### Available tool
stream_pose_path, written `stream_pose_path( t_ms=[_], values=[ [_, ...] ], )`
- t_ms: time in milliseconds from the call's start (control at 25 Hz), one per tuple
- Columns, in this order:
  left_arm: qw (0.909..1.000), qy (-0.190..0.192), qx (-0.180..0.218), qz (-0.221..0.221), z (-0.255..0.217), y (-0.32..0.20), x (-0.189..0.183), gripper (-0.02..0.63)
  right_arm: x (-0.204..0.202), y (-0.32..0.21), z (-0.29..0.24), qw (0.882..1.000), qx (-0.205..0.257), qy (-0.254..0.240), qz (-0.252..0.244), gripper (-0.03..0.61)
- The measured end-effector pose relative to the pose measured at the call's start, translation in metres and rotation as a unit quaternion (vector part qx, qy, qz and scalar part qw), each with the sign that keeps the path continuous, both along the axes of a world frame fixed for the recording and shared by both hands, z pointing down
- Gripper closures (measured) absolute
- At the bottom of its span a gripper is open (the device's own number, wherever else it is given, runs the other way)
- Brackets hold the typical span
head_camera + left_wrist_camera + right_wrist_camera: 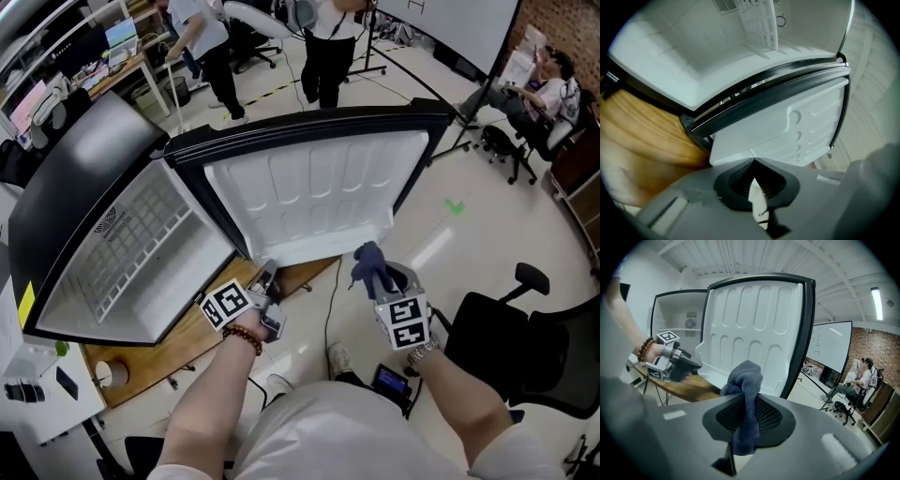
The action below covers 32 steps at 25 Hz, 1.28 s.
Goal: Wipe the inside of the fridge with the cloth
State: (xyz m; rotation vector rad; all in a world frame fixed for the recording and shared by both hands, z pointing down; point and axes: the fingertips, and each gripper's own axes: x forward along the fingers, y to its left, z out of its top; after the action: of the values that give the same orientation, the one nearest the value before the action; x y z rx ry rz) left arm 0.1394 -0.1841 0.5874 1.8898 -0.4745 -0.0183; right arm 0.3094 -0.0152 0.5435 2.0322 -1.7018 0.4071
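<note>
The right claw (pixel 748 401) pinches the blue cloth (pixel 746 376), at four o'clock in the head view. The left claw (pixel 753 164), pressed together and empty, sits at seven. Beyond, the fridge (pixel 56 272) stands on the wooden desk (pixel 183 342), its door (pixel 309 187) open at twelve and its white inside at nine.

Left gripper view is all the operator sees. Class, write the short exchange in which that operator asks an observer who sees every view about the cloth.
Operator: I see the fridge and its open door, but no cloth. Where is it?
Observer: The blue-grey cloth is clamped in the right claw, bunched up above its jaws.
Operator: Is it on the fridge?
Observer: No. The right claw holds it in the air facing the door's white inner side, apart from it.
</note>
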Motion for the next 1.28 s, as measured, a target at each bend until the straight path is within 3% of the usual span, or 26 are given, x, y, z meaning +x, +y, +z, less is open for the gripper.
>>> stream_pose_path(
  t_ms=[680, 1000, 1280],
  values=[
    [0.9999, -0.017, 0.002, 0.002, 0.003, 0.0, -0.003, 0.611, -0.114, -0.098, -0.059, 0.99, 0.056, -0.028, -0.127, 0.522],
    [0.999, -0.032, 0.015, 0.026, 0.0, 0.013, -0.012, 0.611, -0.149, -0.136, -0.041, 0.988, 0.027, -0.055, -0.143, 0.522],
    [0.9987, -0.042, 0.021, 0.02, -0.001, 0.014, -0.038, 0.611, -0.162, -0.154, -0.013, 0.988, -0.022, -0.078, -0.134, 0.522]
  ],
)
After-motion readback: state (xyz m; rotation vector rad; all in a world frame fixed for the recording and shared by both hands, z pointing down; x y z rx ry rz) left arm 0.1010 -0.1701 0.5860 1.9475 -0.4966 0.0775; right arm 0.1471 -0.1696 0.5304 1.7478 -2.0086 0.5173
